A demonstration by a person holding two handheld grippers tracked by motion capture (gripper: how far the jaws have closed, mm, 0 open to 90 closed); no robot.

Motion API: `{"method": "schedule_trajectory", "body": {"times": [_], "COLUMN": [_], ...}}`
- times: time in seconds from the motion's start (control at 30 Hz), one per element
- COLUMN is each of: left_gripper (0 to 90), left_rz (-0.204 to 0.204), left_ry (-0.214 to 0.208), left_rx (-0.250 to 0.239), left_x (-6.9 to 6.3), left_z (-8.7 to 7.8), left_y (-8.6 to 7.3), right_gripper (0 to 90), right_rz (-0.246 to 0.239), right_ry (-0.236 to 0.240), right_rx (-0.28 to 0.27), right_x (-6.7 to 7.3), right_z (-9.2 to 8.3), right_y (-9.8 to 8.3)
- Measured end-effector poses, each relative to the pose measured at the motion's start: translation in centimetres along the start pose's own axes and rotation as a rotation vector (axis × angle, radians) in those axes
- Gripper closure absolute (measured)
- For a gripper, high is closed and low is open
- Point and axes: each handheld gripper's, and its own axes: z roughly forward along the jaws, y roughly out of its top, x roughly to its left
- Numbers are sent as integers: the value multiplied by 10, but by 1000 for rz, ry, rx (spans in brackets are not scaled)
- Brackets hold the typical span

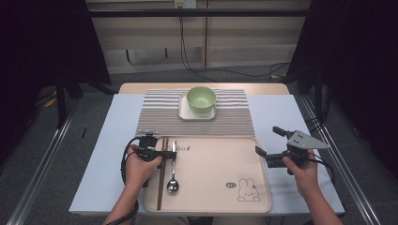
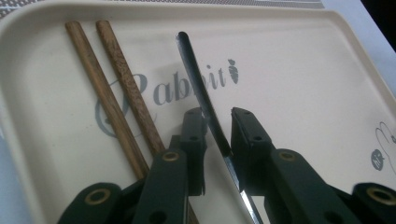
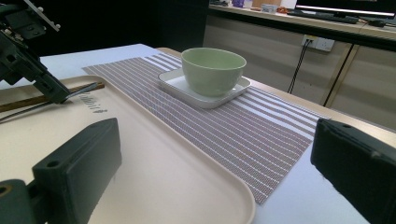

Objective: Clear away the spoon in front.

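A metal spoon point(image 1: 173, 174) lies on the beige rabbit tray point(image 1: 220, 161), bowl end toward the person, beside a pair of wooden chopsticks point(image 1: 161, 176). My left gripper point(image 1: 172, 153) is low over the tray's left side. In the left gripper view the spoon handle point(image 2: 201, 88) runs between the jaws of the left gripper point(image 2: 218, 114) with a slim gap at the pads, so the gripper is open. The chopsticks point(image 2: 116, 93) lie just to the left. My right gripper point(image 1: 268, 140) is at the tray's right edge, wide open, with nothing between its fingers point(image 3: 79, 158).
Beyond the tray, a green bowl point(image 1: 201, 98) stands on a white square plate point(image 1: 184, 114) on a striped placemat point(image 1: 157, 117). The bowl point(image 3: 213, 70) is ahead in the right gripper view, and the left gripper point(image 3: 28, 70) is at far left. A white cloth point(image 1: 117, 122) covers the table.
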Motion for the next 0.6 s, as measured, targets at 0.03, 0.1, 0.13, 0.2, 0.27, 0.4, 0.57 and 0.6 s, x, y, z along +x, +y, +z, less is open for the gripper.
{"method": "schedule_trajectory", "body": {"times": [0.03, 0.1, 0.13, 0.2, 0.27, 0.4, 0.57, 0.6], "left_gripper": [758, 757, 754, 745, 732, 707, 689, 689], "left_rz": [-5, 0, -1, -17, -8, -12, 2, 4], "left_ry": [-1, 3, 5, -2, 10, 16, 14, 11], "left_rx": [-6, 1, 0, -11, -7, -25, -30, -32], "left_x": [-1, -1, -1, -1, 0, -1, -1, -2], "left_z": [0, 0, 0, 0, -1, -1, -1, -2], "left_y": [0, 0, 1, 0, 1, 1, 3, 3], "right_gripper": [16, 15, 16, 16, 15, 16, 15, 15], "right_rz": [-7, -4, -4, -3, -3, -8, -2, -2], "right_ry": [-1, 3, 0, 3, -1, 2, 2, 2], "right_rx": [-2, -2, -2, -2, -1, -1, 1, 1], "right_x": [0, 0, 0, 0, 0, 0, 0, 0], "right_z": [0, 0, 0, 0, 0, 0, 0, 0], "right_y": [0, 0, 0, 0, 0, 0, 0, 0]}}
